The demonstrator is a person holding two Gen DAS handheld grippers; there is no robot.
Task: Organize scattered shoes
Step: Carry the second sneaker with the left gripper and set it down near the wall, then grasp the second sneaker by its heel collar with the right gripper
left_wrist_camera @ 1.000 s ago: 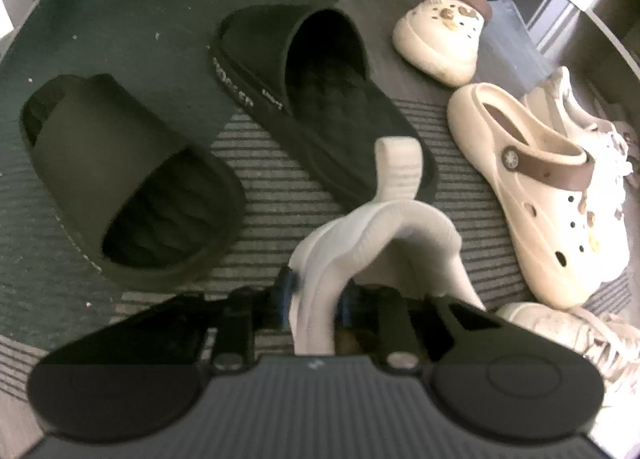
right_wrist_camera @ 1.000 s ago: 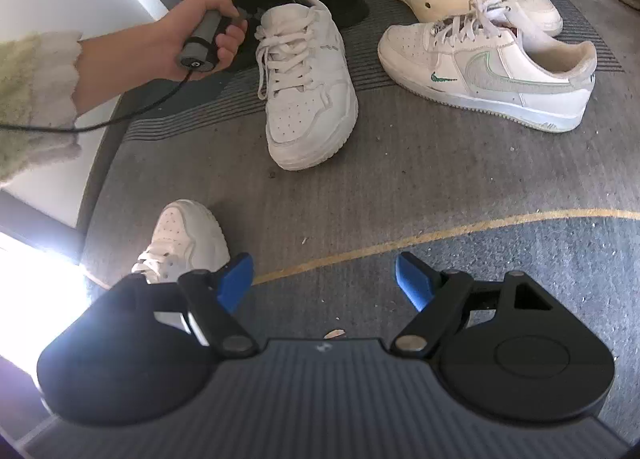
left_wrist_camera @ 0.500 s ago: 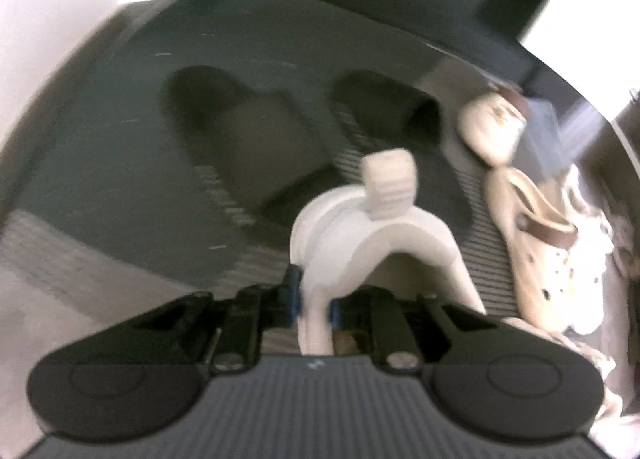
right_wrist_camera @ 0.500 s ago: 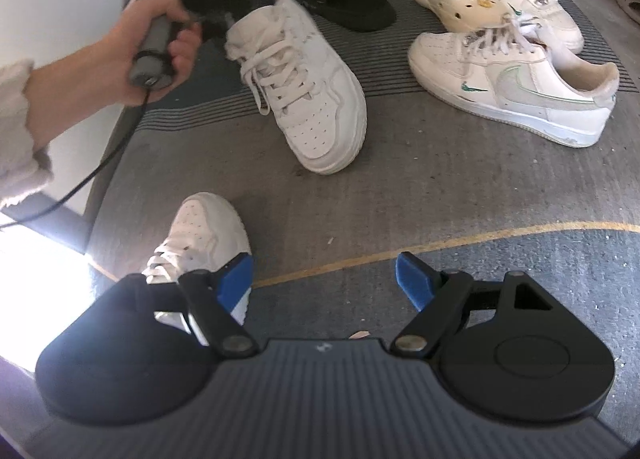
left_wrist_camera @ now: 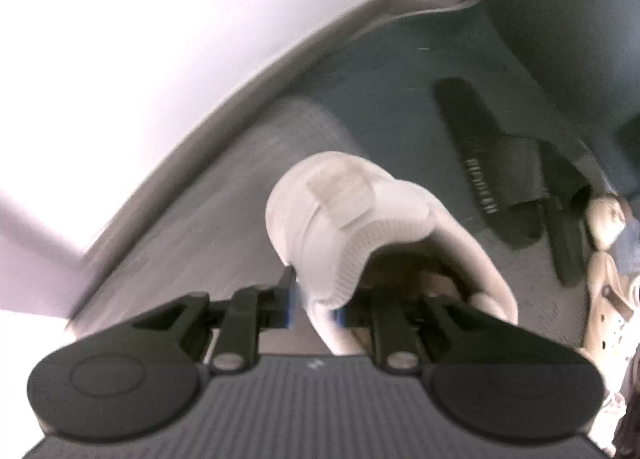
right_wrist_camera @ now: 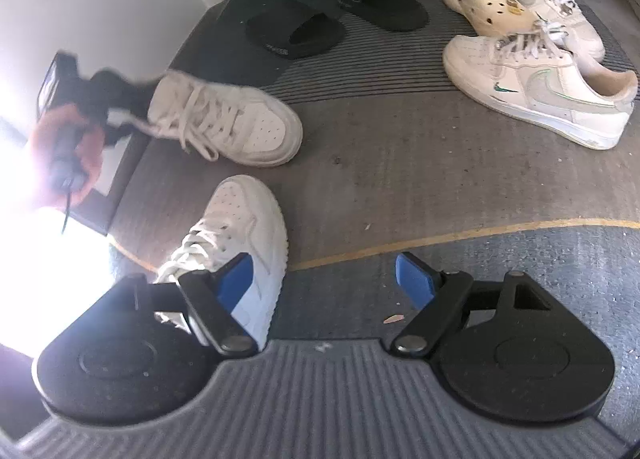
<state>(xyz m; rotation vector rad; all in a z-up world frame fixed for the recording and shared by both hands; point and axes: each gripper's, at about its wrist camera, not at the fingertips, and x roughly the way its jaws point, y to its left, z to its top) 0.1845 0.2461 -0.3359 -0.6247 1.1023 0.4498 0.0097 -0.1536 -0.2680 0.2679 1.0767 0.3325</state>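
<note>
Though motion blur smeared the left wrist view, the left tongs (left_wrist_camera: 312, 309) were clamped on a white sneaker's (left_wrist_camera: 352, 215) heel collar above the floor mat (right_wrist_camera: 400, 163). White lettering on two black slides (right_wrist_camera: 296, 33) was unreadable. Five sneakers and two cream clogs (right_wrist_camera: 486, 5) showed. Right tongs (right_wrist_camera: 324, 279) stood apart, empty.

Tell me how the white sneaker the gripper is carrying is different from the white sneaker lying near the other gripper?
The carried white sneaker is clamped at its heel by the left gripper; the floor sneaker lies free beside the open right gripper. The carried sneaker's toe points right; the floor sneaker's toe points away from the camera. Both are white lace-up sneakers with perforated toes.
</note>
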